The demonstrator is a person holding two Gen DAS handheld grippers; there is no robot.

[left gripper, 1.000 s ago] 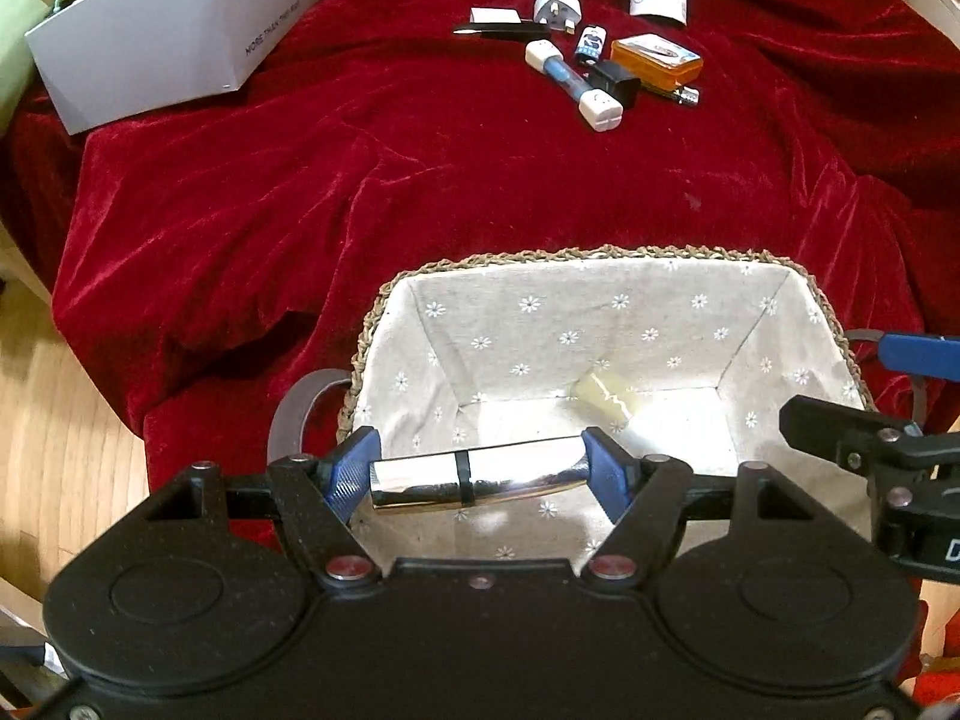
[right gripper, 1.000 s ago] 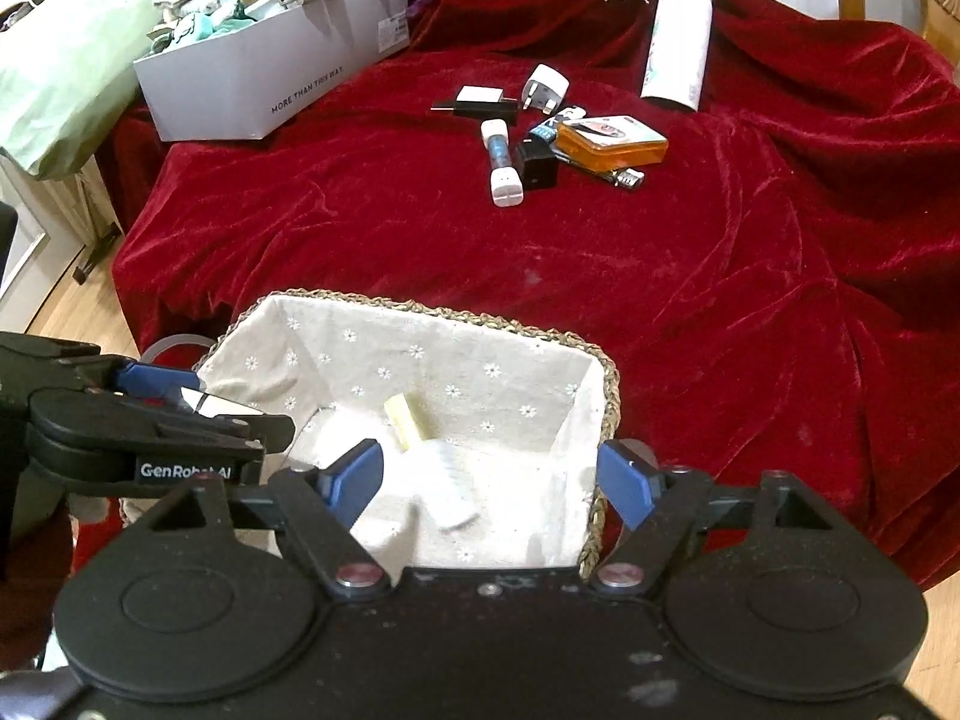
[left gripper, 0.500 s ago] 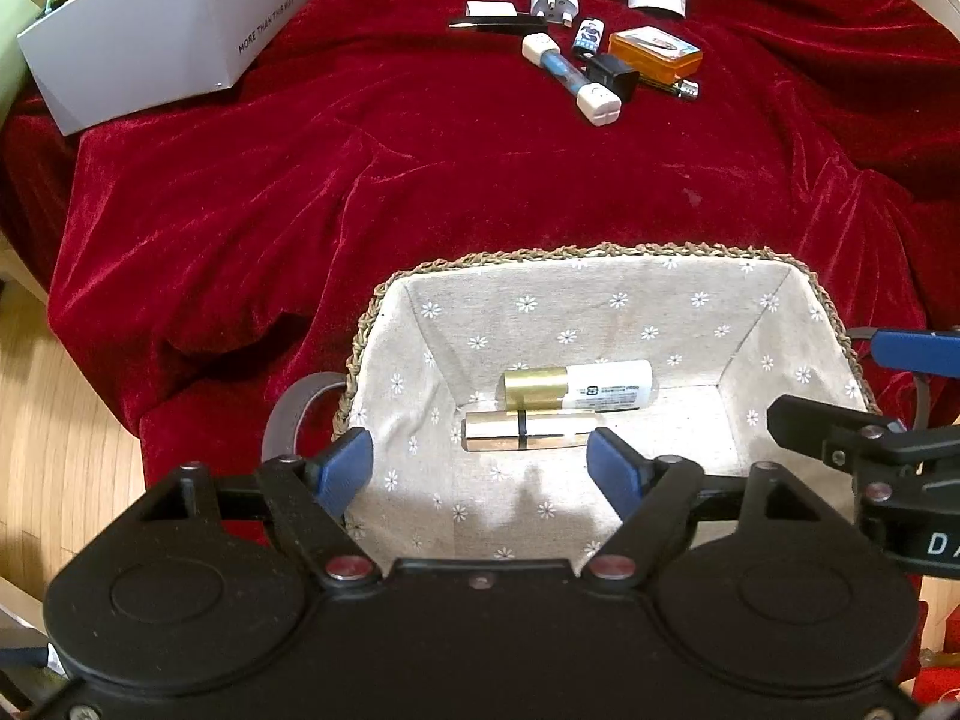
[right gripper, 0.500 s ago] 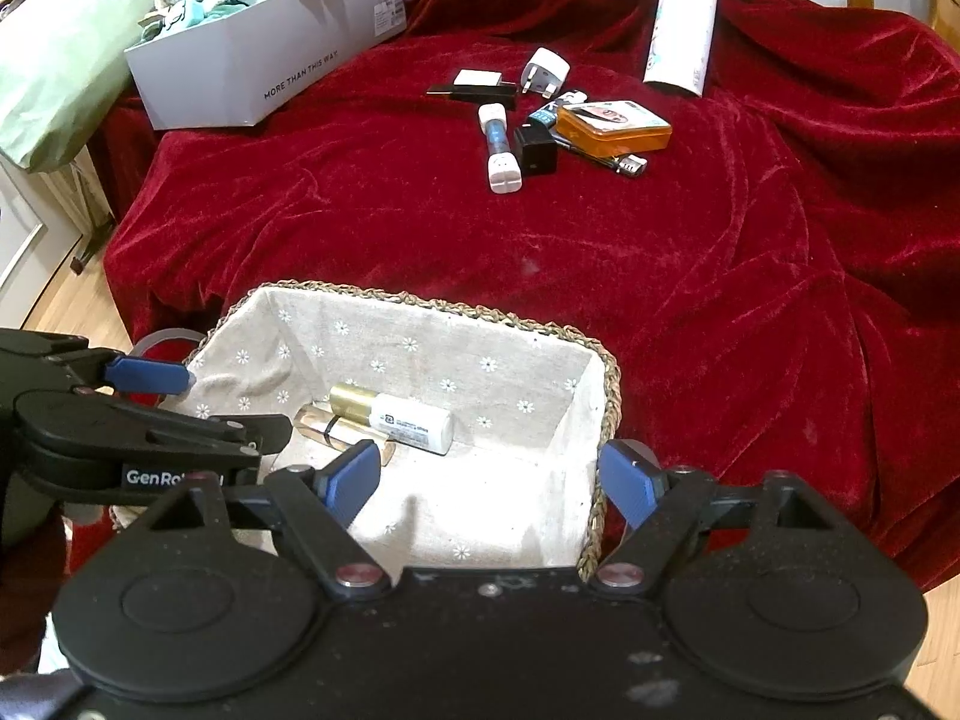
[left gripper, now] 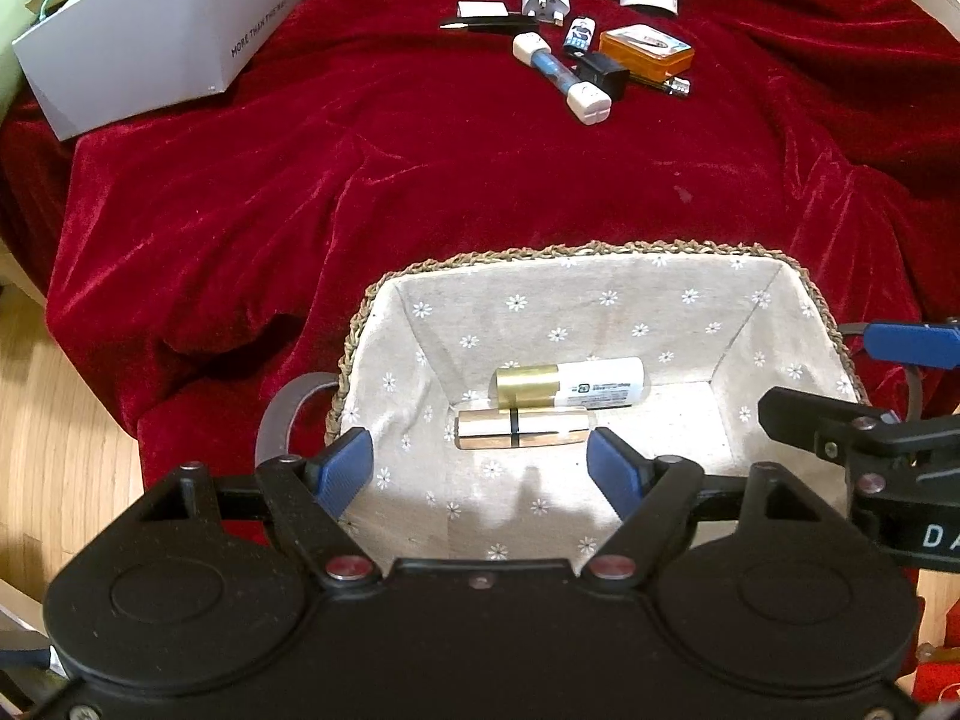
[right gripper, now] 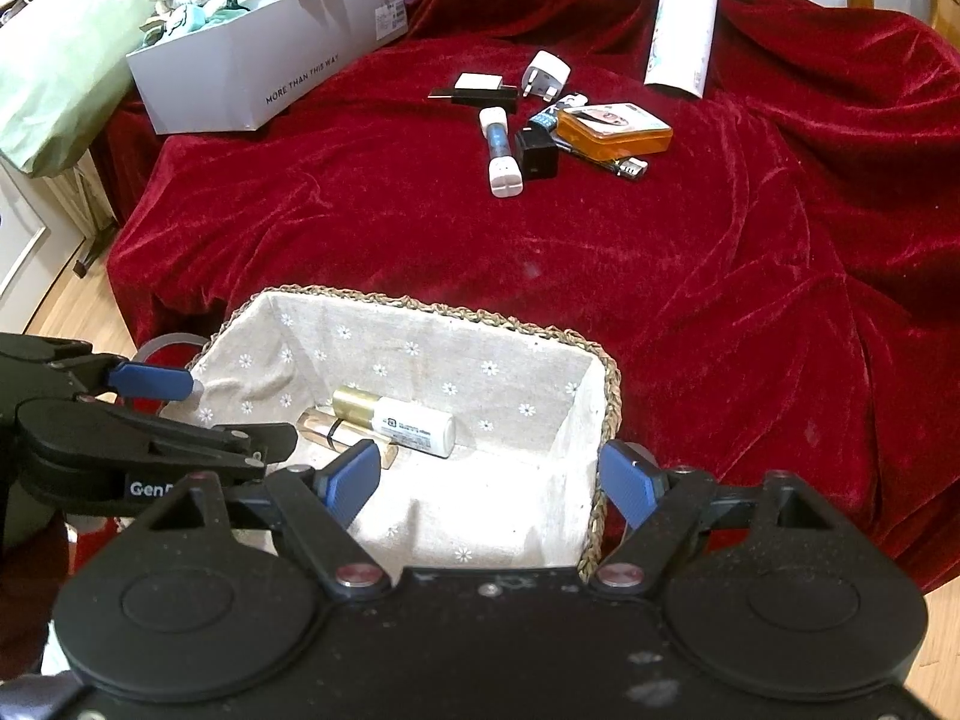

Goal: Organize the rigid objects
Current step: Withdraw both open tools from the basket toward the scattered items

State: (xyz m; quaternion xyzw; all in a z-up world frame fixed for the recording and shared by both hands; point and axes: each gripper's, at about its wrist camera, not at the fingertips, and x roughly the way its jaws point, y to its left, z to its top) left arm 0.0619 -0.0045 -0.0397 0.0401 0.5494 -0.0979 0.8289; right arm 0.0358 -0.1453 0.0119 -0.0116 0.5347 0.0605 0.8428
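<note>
A woven basket point(left gripper: 570, 252) with a daisy-print lining sits on the red velvet cloth. On its floor lie a shiny metallic tube point(left gripper: 522, 427) and, just behind and touching it, a white tube with a gold cap point(left gripper: 570, 383). My left gripper point(left gripper: 480, 468) hovers open over the near side of the basket, with nothing between its blue pads. In the right wrist view the same basket point(right gripper: 420, 303) holds the metallic tube point(right gripper: 315, 423) and the white tube point(right gripper: 396, 420). My right gripper point(right gripper: 491, 477) stands open and empty over the basket's right end.
Small items lie at the far side of the cloth: a white plug point(right gripper: 546, 75), an orange tin point(right gripper: 615, 131), a black cube adapter point(right gripper: 536, 153) and a white-and-blue tube point(right gripper: 501, 150). A grey box point(right gripper: 264, 60) of clutter stands far left, a white bottle point(right gripper: 681, 21) far right. Wooden floor lies left.
My left gripper's jaws opened and let go of the metallic tube, which dropped onto the basket floor. The white tube, blurred in the basket a second ago, now rests beside it.
</note>
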